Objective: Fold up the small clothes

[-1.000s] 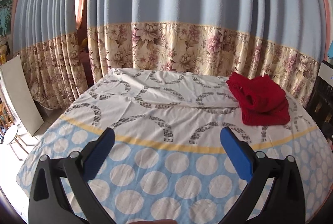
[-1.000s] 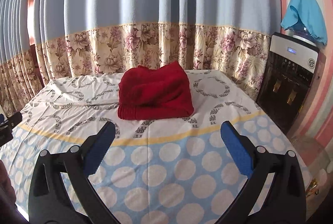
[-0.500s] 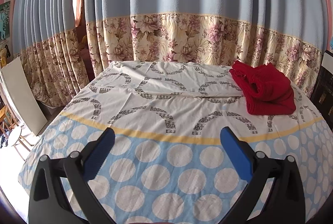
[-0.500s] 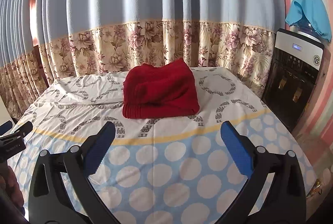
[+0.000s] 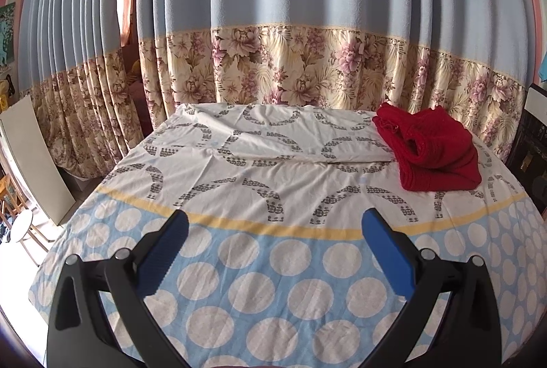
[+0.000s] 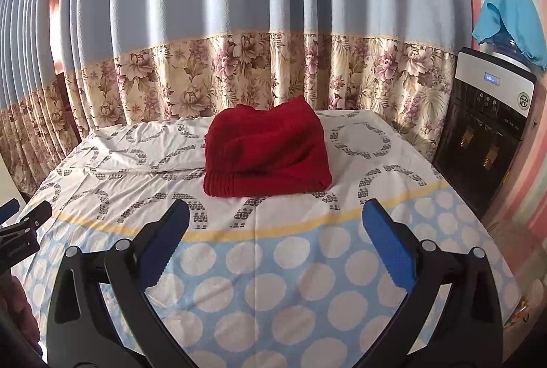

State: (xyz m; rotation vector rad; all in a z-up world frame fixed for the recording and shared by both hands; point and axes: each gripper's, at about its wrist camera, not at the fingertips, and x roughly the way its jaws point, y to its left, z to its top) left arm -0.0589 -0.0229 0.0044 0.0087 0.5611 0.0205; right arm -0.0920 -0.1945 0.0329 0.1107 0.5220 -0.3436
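A red knitted garment point(image 6: 266, 152) lies folded in a thick bundle at the far side of the bed; in the left wrist view the red garment point(image 5: 430, 152) sits at the far right. My right gripper point(image 6: 275, 248) is open and empty, held above the dotted sheet well short of the garment. My left gripper point(image 5: 273, 248) is open and empty over the sheet, to the left of the garment and apart from it. Part of the left gripper point(image 6: 20, 227) shows at the left edge of the right wrist view.
The bed sheet point(image 5: 273, 282) has white dots on blue near me and grey arcs farther off. A folded sheet layer point(image 5: 273, 135) lies at the far end. Blue floral curtains point(image 6: 256, 26) hang behind. A water dispenser point(image 6: 485, 135) stands right of the bed; a white board point(image 5: 30, 159) leans at left.
Both grippers have drawn back and risen a little from the bed; the red garment looks slightly smaller and farther. The jaws stay open. The garment has not moved.
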